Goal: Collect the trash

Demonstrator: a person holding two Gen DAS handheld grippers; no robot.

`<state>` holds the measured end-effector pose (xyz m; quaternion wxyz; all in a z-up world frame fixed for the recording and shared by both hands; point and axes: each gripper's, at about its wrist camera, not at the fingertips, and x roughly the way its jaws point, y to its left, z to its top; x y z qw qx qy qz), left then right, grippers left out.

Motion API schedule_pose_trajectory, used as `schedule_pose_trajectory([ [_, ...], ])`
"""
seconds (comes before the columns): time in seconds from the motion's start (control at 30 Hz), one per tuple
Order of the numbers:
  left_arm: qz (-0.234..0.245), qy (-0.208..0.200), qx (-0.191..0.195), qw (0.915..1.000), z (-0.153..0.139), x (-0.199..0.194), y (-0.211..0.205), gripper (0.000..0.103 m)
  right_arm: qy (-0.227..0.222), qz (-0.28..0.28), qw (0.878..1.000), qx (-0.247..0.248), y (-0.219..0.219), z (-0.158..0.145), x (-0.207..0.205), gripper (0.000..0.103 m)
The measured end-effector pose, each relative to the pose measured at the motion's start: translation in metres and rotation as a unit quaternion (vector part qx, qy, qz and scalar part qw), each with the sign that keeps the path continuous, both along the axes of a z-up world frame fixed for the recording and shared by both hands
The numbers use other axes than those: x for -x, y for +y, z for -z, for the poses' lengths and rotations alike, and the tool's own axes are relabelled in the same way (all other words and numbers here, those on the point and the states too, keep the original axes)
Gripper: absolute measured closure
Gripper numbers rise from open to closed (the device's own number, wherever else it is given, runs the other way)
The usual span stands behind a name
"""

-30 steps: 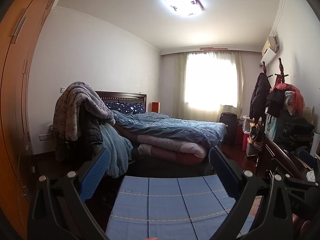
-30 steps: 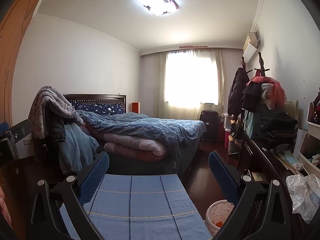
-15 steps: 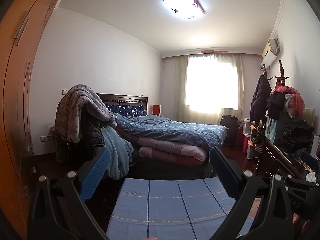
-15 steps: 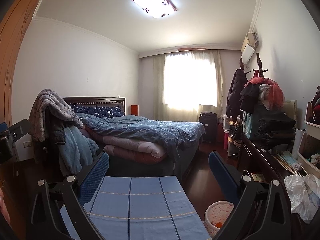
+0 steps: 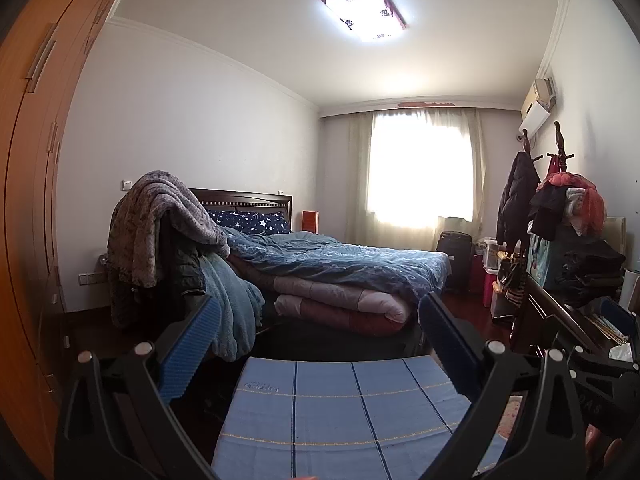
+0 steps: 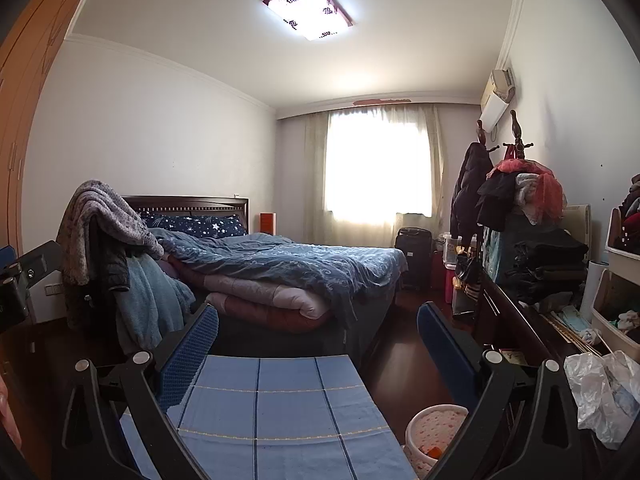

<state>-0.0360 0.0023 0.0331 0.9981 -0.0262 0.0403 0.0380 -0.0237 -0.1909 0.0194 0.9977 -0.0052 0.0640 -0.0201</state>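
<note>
Both grippers are held level over a blue checked cloth surface point(image 5: 344, 412) in a bedroom. My left gripper point(image 5: 320, 344) is open, nothing between its blue pads. My right gripper point(image 6: 318, 344) is open and empty too. A small white spotted bin point(image 6: 436, 428) stands on the dark floor just below the right gripper's right finger, with something orange inside. A crumpled clear plastic bag point(image 6: 604, 392) lies on the dark dresser at the far right of the right wrist view. The other gripper's body point(image 6: 24, 276) shows at the left edge.
A bed point(image 6: 280, 268) with blue and pink quilts fills the middle. A chair draped with blankets point(image 5: 160, 232) stands left of it. A wooden wardrobe point(image 5: 28, 200) lines the left. A cluttered dresser point(image 6: 532, 320) and coat rack point(image 6: 516, 184) crowd the right.
Both views have tilted slightly downward, so the room sits a little higher in frame. Both grippers stay open and empty.
</note>
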Motion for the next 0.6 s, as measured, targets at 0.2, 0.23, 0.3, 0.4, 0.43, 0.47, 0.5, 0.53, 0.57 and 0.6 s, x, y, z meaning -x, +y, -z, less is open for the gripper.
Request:
schedule_pose_trajectory([
  [0.2,0.001,0.0,0.0,1.0,0.0004,0.0009,-0.0003,0.004,0.001,-0.001,1.0,0.004,-0.0008,-0.0005,0.0004,0.004],
  [0.23,0.002,0.0,0.0,1.0,0.0005,0.0005,-0.0002,0.004,0.001,-0.002,1.0,0.005,-0.0013,-0.0009,0.0,0.004],
  [0.3,0.002,0.0,0.0,1.0,0.0007,0.0013,-0.0005,0.004,0.002,-0.003,1.0,0.004,-0.0007,-0.0004,-0.0001,0.004],
  [0.4,0.002,-0.001,0.0,1.0,0.0008,0.0018,-0.0008,0.004,0.003,-0.003,1.0,0.006,-0.0017,-0.0004,-0.0006,0.004],
  [0.43,0.002,-0.002,-0.001,1.0,0.0012,0.0021,-0.0009,0.004,0.003,-0.004,1.0,0.007,-0.0027,-0.001,-0.001,0.004],
  [0.47,0.003,-0.002,0.0,1.0,0.0009,0.0019,-0.0007,0.004,0.002,-0.004,1.0,0.007,-0.0038,-0.0012,-0.0011,0.004],
  [0.5,0.002,-0.002,0.0,1.0,0.0012,0.0019,-0.0008,0.004,0.002,-0.004,1.0,0.007,-0.0024,-0.0003,-0.0008,0.004],
  [0.53,0.002,-0.001,0.0,1.0,0.0011,0.0018,-0.0007,0.004,0.002,-0.003,1.0,0.007,-0.0032,-0.0008,-0.0011,0.004],
  [0.57,0.002,-0.001,-0.001,1.0,0.001,0.0018,-0.0006,0.004,0.002,-0.003,1.0,0.007,-0.0036,-0.001,-0.0013,0.004],
  [0.6,0.002,-0.001,0.0,1.0,0.0012,0.002,-0.0007,0.004,0.002,-0.003,1.0,0.008,-0.0037,-0.0005,-0.0016,0.004],
])
